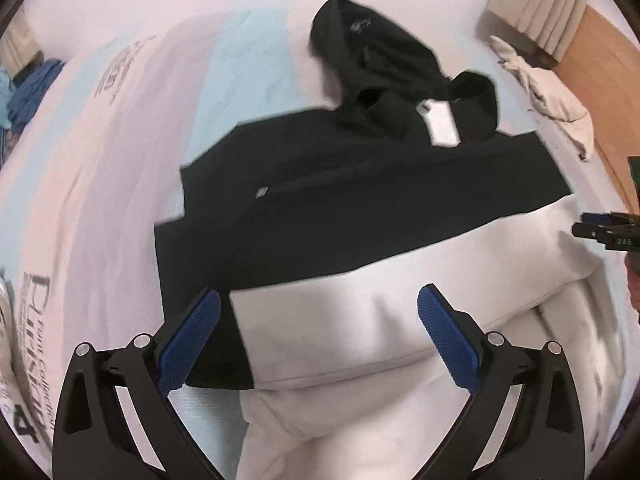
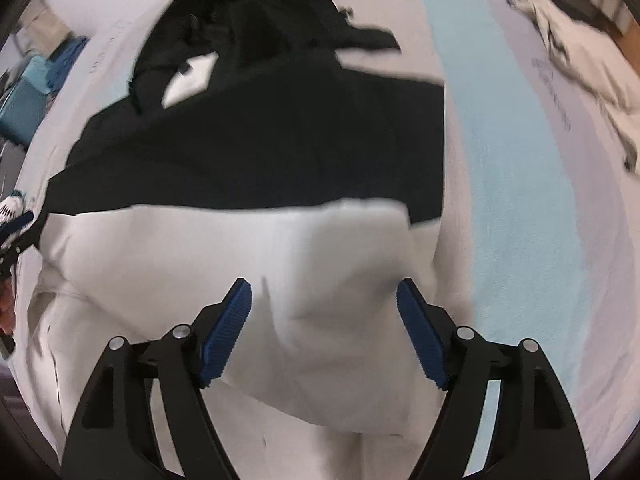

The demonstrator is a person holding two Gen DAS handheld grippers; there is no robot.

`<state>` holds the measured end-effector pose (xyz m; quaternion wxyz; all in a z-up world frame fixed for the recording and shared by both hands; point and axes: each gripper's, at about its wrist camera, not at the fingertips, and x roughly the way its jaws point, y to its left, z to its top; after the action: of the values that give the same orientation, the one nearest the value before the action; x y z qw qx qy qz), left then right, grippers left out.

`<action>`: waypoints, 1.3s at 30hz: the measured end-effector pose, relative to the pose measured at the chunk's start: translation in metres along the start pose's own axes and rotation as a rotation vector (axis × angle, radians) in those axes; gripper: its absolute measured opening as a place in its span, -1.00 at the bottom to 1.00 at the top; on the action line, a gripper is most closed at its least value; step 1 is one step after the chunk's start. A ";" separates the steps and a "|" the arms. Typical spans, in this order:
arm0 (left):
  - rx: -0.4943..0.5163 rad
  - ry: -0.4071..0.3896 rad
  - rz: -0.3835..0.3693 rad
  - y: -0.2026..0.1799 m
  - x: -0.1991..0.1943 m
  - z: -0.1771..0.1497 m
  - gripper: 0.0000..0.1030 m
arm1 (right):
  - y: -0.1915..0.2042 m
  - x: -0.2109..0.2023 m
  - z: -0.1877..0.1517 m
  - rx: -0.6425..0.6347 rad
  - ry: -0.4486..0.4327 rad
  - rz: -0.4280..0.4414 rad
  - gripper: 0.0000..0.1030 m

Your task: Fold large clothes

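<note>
A large black and white hooded jacket (image 1: 360, 208) lies spread on the bed, hood (image 1: 360, 40) at the far end and a white label (image 1: 442, 124) at the collar. My left gripper (image 1: 320, 296) hovers open over its near part, where a black panel meets the white panel (image 1: 400, 300). My right gripper (image 2: 323, 284) stands open just above the white panel (image 2: 240, 248), which bulges up between the fingers; the pads do not press it. Each gripper shows at the edge of the other's view: the right gripper (image 1: 608, 232) and the left gripper (image 2: 16, 232).
The bed sheet (image 1: 120, 160) has pink, white and light blue stripes with printed lettering. A crumpled beige cloth (image 1: 552, 96) lies at the far right bed edge, beside a wooden floor (image 1: 600, 40). Blue clothes (image 1: 24, 92) are piled at the far left.
</note>
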<state>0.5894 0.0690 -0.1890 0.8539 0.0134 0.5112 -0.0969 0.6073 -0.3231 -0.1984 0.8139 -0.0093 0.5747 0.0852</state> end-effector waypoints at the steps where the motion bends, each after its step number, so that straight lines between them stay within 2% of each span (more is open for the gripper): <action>1: 0.003 -0.008 0.001 -0.004 -0.006 0.008 0.88 | -0.002 -0.007 0.007 -0.013 -0.013 0.008 0.44; 5: 0.000 -0.018 0.015 -0.020 -0.014 0.035 0.88 | -0.012 -0.033 0.040 -0.070 -0.083 0.018 0.58; 10: 0.008 -0.008 0.015 -0.045 -0.003 0.089 0.88 | -0.024 -0.044 0.094 -0.116 -0.146 0.039 0.75; 13: 0.059 -0.023 0.047 -0.056 0.014 0.113 0.88 | -0.021 -0.037 0.124 -0.204 -0.191 0.042 0.79; 17: 0.117 0.015 0.119 -0.063 0.044 0.145 0.88 | -0.013 -0.017 0.155 -0.266 -0.237 0.048 0.84; 20: 0.131 0.000 0.105 -0.059 0.058 0.167 0.88 | -0.011 -0.001 0.180 -0.249 -0.264 0.062 0.85; 22: 0.148 -0.009 0.119 -0.057 0.067 0.181 0.88 | -0.009 0.015 0.198 -0.250 -0.252 0.036 0.84; 26: 0.141 -0.005 0.073 -0.046 0.092 0.208 0.88 | -0.008 0.036 0.236 -0.229 -0.254 -0.029 0.84; 30: 0.162 -0.035 0.067 -0.038 0.112 0.229 0.88 | 0.000 0.062 0.267 -0.290 -0.252 -0.101 0.84; 36: 0.132 -0.039 0.032 -0.025 0.142 0.262 0.88 | 0.010 0.099 0.303 -0.320 -0.203 -0.087 0.84; 39: 0.109 -0.032 0.013 -0.018 0.156 0.275 0.88 | 0.015 0.111 0.315 -0.331 -0.187 -0.074 0.70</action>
<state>0.8969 -0.0061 -0.1933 0.8606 0.0618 0.4912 -0.1194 0.9353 -0.2583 -0.1939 0.8537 -0.1563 0.4739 0.1492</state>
